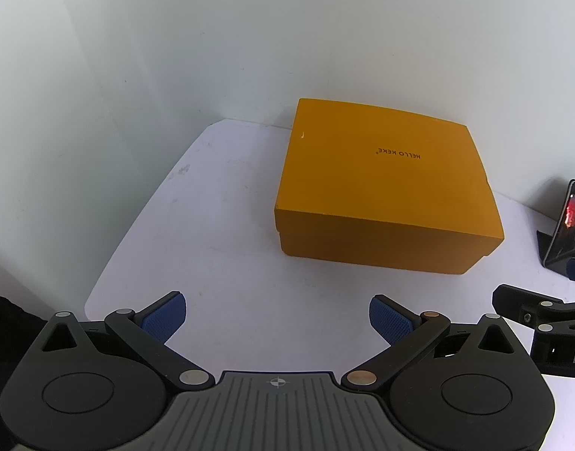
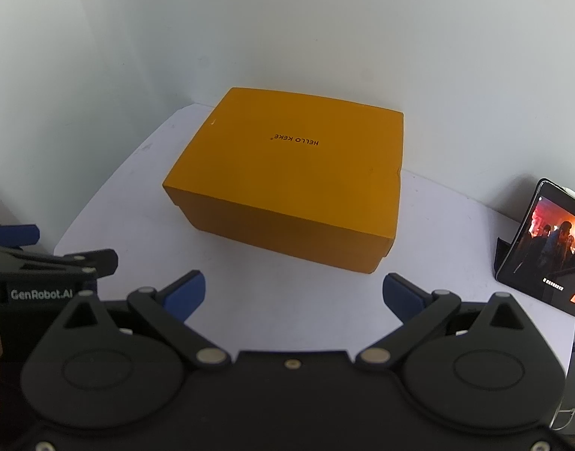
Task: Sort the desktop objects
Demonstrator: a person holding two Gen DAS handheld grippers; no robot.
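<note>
A: Where's the box?

B: Orange box (image 2: 287,184), lid on, "HELLO KEKE" printed on top and reading upside down from both cameras. It sits flat on the white table (image 2: 144,203), toward the back, close to the wall (image 2: 287,37).

A: Relative to the claws?

B: Right claw (image 2: 295,295): box dead ahead, its near corner just beyond the fingertips and a little right of centre; not touching. Left claw (image 1: 278,317): box ahead and off to the right, farther away, with bare table between.

A: State of the claws?

B: Both spread wide, blue pads (image 1: 163,317) facing inward, nothing between them. Both hang above the table's near part.

A: The two side by side?

B: Yes. In the right view the left claw's black body shows at the left edge, marked "GenRobot.AI". In the left view the right claw's linkage juts in at the right edge.

A: Anything else on the table?

B: A phone (image 2: 546,242) propped on a dark stand (image 2: 503,253) at the far right, screen lit with a dim reddish scene. Well apart from the box.
</note>
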